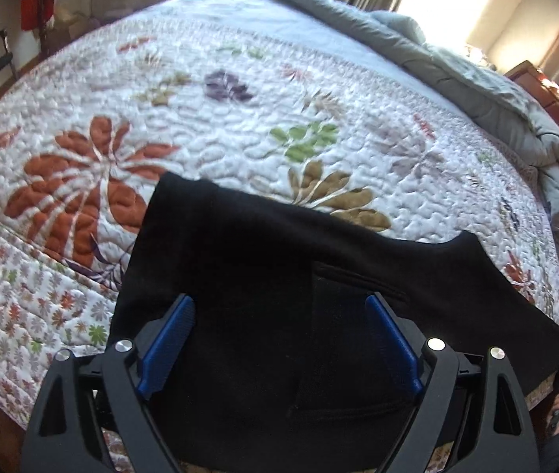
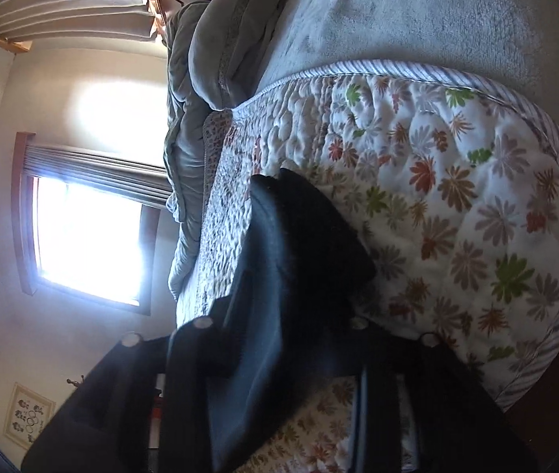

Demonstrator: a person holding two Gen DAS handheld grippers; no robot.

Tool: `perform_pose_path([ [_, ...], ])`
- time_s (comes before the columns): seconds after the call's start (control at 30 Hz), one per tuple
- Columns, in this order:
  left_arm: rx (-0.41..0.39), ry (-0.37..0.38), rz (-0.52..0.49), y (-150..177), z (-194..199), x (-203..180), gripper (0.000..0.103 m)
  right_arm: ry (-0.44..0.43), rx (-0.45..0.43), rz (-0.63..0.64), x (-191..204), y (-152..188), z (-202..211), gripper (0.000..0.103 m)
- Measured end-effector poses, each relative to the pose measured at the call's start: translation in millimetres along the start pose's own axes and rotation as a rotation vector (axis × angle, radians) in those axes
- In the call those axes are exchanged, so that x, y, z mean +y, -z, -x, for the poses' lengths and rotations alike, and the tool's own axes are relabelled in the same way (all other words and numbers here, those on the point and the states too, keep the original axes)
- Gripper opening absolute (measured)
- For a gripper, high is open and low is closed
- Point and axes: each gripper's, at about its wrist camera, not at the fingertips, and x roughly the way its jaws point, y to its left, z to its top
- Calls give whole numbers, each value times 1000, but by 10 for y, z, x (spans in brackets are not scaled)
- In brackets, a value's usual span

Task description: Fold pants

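Black cloth is what matters here: the pants (image 1: 279,276) lie on the bed, near its front edge, spread flat over a quilt (image 1: 208,126) with big flowers in red, green, brown and purple. A pocket seam shows in the middle of the cloth. The left gripper (image 1: 279,339) hangs just above the pants with its blue pads (image 1: 167,343) far apart and nothing between them, so it is let go and holds nothing. The right gripper (image 2: 291,354) sits low at the side edge of the bed, and a thick bunch of the black pants (image 2: 299,244) runs up between its two dark fingers. They look pinched on that bunch, but the spot is dark, so I cannot be fully sure how tight the hold is. I think the fold is only partly done, because the pants look wide and still need to be doubled over. The next move likely calls for the left gripper to come down, nip a corner or edge of the cloth, and then both hands lift and lay one half over the other, keeping it smooth. The quilt is soft and bumpy, so the cloth may drag. A grey blanket (image 1: 457,63) is heaped at the far side. A bright window (image 2: 90,236) and curtains (image 2: 70,4) are behind, and a small picture (image 2: 29,414) hangs on the wall.
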Motion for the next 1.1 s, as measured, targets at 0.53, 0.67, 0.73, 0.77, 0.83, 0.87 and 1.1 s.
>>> perform_pose_path([
  [0.53,14,130,24,254,-69,297,91,173,-61,243,1052,83,216,9],
  [0.67,-6,177,60,276,-38,364,91,213,-80,337,1454,219,282,9],
  [0.73,-11,174,57,283,-37,352,92,231,-93,387,1671,301,301,9],
  [0.77,-15,174,56,283,-38,343,92,243,-98,407,1765,338,303,9],
  [0.83,-18,178,57,282,-39,334,95,242,-104,439,1934,423,321,9],
  [0.87,-18,183,58,278,-43,332,96,248,-108,456,2012,470,328,9],
  [1.1,-29,226,95,292,-22,401,97,276,-125,552,2465,761,336,9],
])
